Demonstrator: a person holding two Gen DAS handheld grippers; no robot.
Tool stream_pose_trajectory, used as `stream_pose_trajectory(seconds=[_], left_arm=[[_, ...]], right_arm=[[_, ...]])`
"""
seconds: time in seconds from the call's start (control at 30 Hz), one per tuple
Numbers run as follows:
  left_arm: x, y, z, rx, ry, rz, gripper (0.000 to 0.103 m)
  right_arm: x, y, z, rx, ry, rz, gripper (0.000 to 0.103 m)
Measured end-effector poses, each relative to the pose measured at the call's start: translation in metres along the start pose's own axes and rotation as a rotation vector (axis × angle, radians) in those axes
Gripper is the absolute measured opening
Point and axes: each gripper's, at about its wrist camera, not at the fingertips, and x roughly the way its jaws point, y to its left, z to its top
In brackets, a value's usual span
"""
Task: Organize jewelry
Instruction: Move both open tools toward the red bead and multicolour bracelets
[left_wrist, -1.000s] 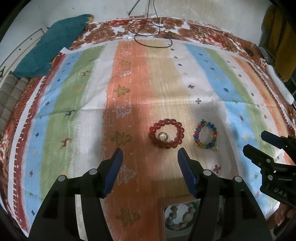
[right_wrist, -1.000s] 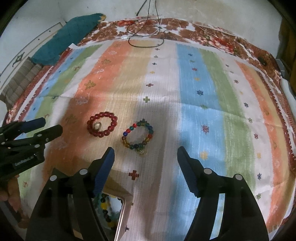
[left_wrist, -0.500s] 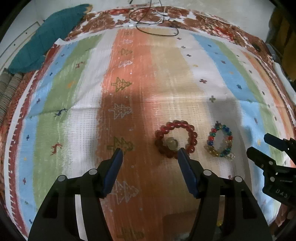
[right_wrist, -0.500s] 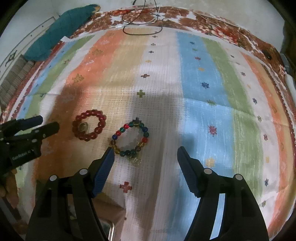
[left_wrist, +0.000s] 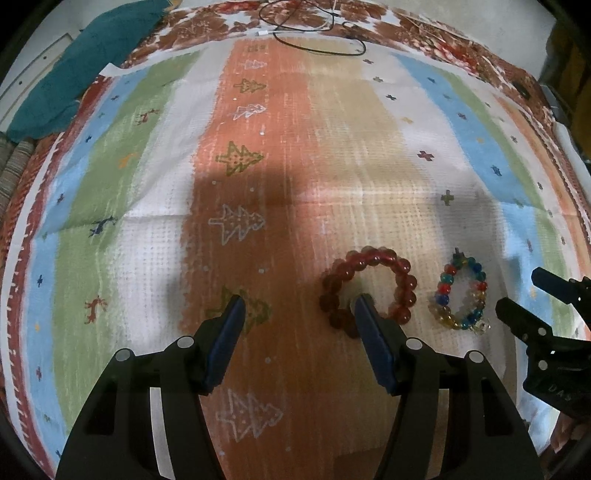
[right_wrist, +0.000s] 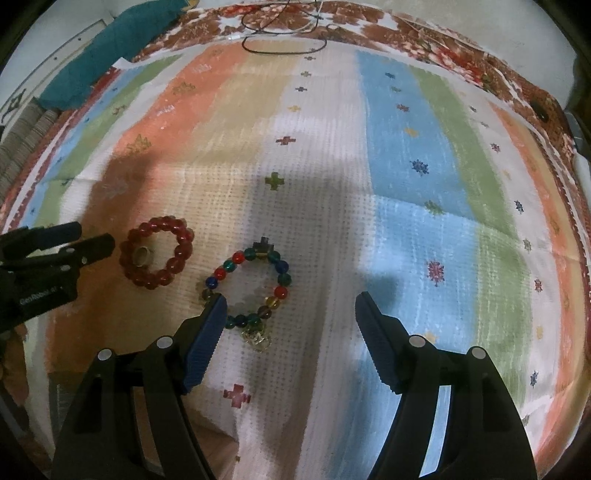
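Note:
A red bead bracelet (left_wrist: 400, 275) lies on the striped cloth, with a small ring (right_wrist: 141, 255) inside it. A multicoloured bead bracelet (left_wrist: 445, 295) with a clear charm lies just right of it. My left gripper (left_wrist: 297, 310) is open and empty; its right finger tip sits over the red bracelet's near side and hides the ring. My right gripper (right_wrist: 290, 308) is open and empty; its left finger tip is at the multicoloured bracelet's (right_wrist: 280, 275) near left edge. Each gripper shows in the other's view, the right (left_wrist: 524, 301) and the left (right_wrist: 94, 240).
The striped patterned cloth (left_wrist: 110, 192) covers the surface. A teal cloth (left_wrist: 74, 74) lies at the far left. A black cable (left_wrist: 317, 40) loops at the far edge. A yellow and dark object (left_wrist: 569, 55) stands at the far right.
Both grippers have moved forward and lower toward the bracelets. The box with beads at the bottom of both views has gone out of sight. Both jaws stay open.

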Motion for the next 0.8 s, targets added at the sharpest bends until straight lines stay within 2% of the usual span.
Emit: stream_pose_trajectory(seconds=[0.33,0.43,0.63,0.73,0.77,0.8], left_arm=[[0.028,-0.002,0.005,0.015,0.046,0.020,0.063],[0.032,-0.003,0.008,0.017,0.043,0.020,0.066],[0.040,-0.005,0.008,0.035,0.036,0.031,0.067],[0.040,-0.002,0.006,0.030,0.028,0.037,0.060],[0.040,0.000,0.005,0.021,0.028,0.039,0.058],[0.039,0.002,0.005,0.015,0.027,0.038,0.050]], right_arm=[[0.023,0.000,0.006,-0.009,0.039,-0.007,0.072],[0.029,0.002,0.007,-0.011,0.052,-0.011,0.072],[0.042,0.003,0.008,-0.028,0.071,-0.037,0.070],[0.041,0.004,0.008,-0.039,0.061,-0.050,0.060],[0.040,0.003,0.009,-0.041,0.058,-0.055,0.052],[0.039,0.003,0.009,-0.044,0.057,-0.059,0.045]])
